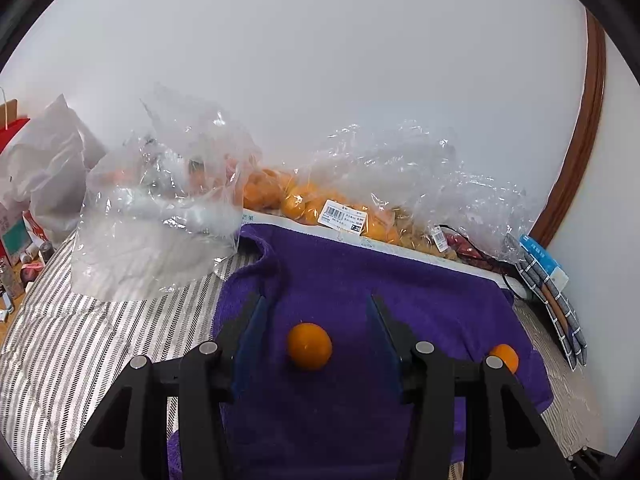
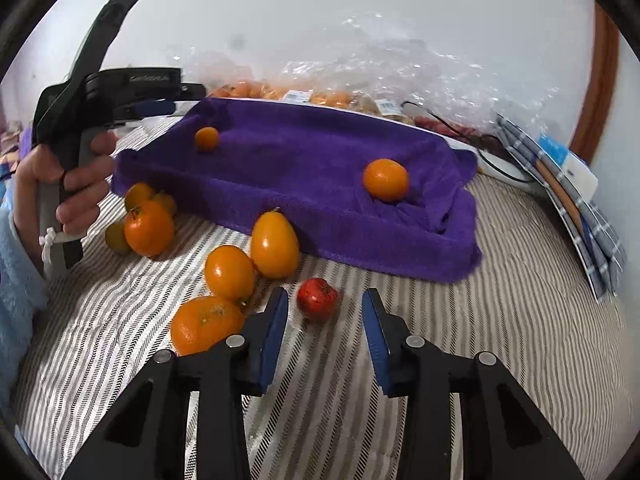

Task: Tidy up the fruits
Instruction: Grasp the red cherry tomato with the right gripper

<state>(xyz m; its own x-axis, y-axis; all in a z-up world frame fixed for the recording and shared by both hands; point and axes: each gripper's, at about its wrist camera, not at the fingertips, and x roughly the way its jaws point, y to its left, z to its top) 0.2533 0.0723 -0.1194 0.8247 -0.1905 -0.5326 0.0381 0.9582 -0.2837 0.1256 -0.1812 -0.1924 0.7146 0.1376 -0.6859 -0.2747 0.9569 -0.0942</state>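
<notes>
A purple towel [image 1: 360, 272] lies over a raised tray on striped bedding. My left gripper [image 1: 316, 299] hovers over it, open, with a small orange [image 1: 309, 346] resting on the towel between its fingers and untouched by either pad. A second orange [image 1: 505, 356] sits on the towel to the right. In the right wrist view both oranges [image 2: 207, 138] [image 2: 385, 180] show on the towel [image 2: 320, 152]. My right gripper [image 2: 326, 293] is low over the bedding, and a small red fruit [image 2: 318, 300] lies between its fingertips with gaps on both sides. Several orange and yellow fruits [image 2: 229, 272] lie just left of it.
Clear plastic bags of oranges [image 1: 304, 200] line the wall behind the towel, and a crumpled empty bag [image 1: 160, 216] lies at the left. Folded checked cloths [image 2: 580, 208] lean at the right. A person's hand [image 2: 76, 184] holds the left gripper's handle at the far left.
</notes>
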